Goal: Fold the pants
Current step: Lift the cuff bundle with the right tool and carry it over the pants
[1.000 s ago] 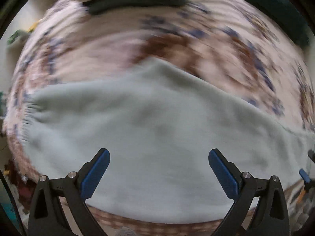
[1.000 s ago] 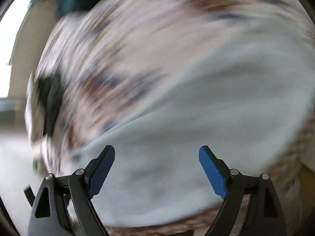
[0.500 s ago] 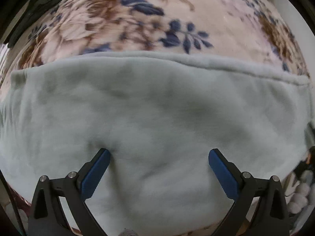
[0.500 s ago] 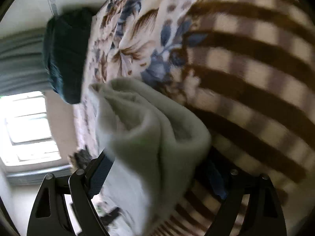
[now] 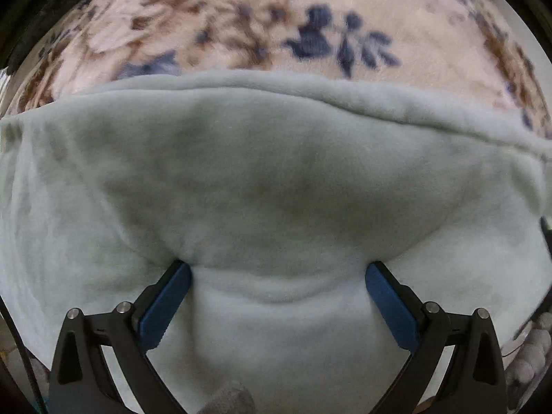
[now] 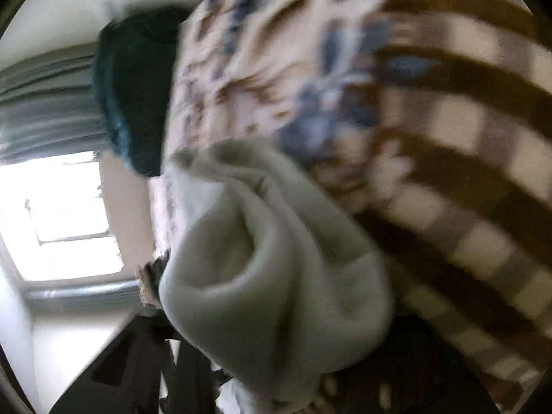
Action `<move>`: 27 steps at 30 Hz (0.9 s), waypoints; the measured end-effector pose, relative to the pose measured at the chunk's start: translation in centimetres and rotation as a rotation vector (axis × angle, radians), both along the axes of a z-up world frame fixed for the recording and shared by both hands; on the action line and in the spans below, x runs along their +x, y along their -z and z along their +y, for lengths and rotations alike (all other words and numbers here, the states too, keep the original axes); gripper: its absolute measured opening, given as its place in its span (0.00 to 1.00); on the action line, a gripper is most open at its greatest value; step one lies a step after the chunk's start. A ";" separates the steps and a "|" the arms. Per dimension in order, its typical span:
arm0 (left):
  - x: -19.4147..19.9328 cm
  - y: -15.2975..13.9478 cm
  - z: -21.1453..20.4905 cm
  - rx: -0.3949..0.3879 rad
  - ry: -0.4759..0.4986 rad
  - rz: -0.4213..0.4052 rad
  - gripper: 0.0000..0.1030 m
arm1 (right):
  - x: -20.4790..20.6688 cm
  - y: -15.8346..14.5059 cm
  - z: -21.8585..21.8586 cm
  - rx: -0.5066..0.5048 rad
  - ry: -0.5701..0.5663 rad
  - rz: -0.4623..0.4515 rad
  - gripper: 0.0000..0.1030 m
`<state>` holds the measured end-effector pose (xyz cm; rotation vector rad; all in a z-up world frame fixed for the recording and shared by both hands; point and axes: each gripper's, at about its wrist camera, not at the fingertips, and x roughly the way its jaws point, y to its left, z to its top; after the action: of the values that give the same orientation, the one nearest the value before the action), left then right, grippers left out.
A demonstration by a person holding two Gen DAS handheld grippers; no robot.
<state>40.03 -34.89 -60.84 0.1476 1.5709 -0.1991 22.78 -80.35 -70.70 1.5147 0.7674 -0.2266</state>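
Left tongs (image 5: 277, 288) spread wide, pressing into the pants (image 5: 276, 186) (pale, fleecy); right tongs' grip hidden by bunched cloth.

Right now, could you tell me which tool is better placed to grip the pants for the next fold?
Probably left. The left tool stands open, its blue pads pressed into the flat pale green pants on the floral blanket. The right view is blurred; bunched fabric hides that tool.

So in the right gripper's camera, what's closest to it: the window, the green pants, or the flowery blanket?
1. Pale green pants, bunched right in front.
2. Flowery blanket, behind them, upper middle.
3. Window, far left, beyond the bed.
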 end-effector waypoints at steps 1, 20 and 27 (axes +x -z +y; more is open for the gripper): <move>-0.1 -0.2 0.1 -0.015 -0.007 -0.007 1.00 | -0.7 0.0 -0.4 0.011 0.043 0.005 0.19; 4.2 -9.7 16.7 -0.014 -0.157 -0.141 1.00 | 3.7 -15.5 9.4 -0.348 -0.032 -0.015 0.18; 1.5 -13.2 28.5 0.013 -0.268 -0.167 1.00 | 9.6 -24.4 25.1 -0.600 -0.225 0.000 0.18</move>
<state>41.58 -6.42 -47.62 -0.0361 1.4090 0.0333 32.37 -55.21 -46.33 0.8562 0.7759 -0.2591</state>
